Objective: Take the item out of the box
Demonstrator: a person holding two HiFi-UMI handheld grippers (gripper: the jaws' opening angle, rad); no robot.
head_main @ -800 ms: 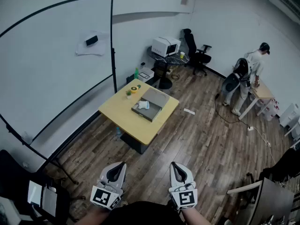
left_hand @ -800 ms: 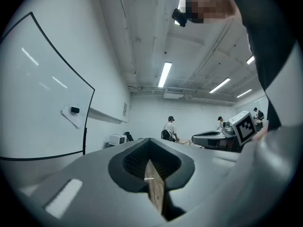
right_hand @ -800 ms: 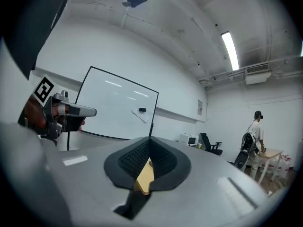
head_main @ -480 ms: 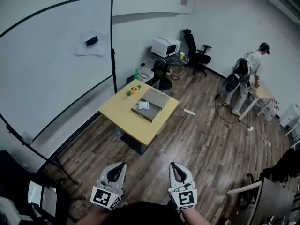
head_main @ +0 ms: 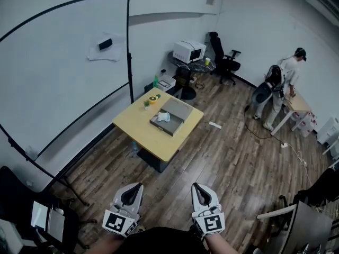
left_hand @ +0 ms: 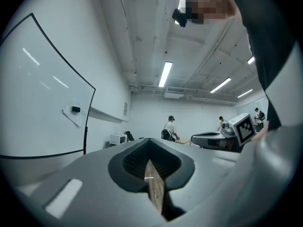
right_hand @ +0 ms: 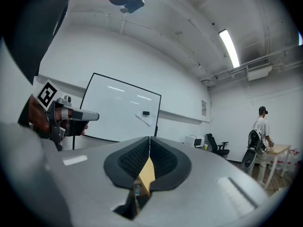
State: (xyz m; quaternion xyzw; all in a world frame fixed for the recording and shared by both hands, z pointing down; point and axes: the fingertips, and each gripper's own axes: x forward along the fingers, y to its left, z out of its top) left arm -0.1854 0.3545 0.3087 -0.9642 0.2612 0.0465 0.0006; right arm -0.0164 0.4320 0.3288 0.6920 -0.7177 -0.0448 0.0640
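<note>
Holds a left gripper [head_main: 139, 185] and a right gripper [head_main: 195, 185] of one build: pale grey, smooth, rounded shells tapering to a point. Lined inside with black ribbed pads [right_hand: 135, 159]. Topped at the rear with white marker cubes [head_main: 119, 222] printed with black squares. Wears a black top [head_main: 159, 241] and a small black head camera [right_hand: 129, 4].

The small white item [head_main: 163, 117] inside the flat grey open box [head_main: 172, 125] is too small to identify. The lower picture edge cuts off the person's dark torso [head_main: 159, 243].
</note>
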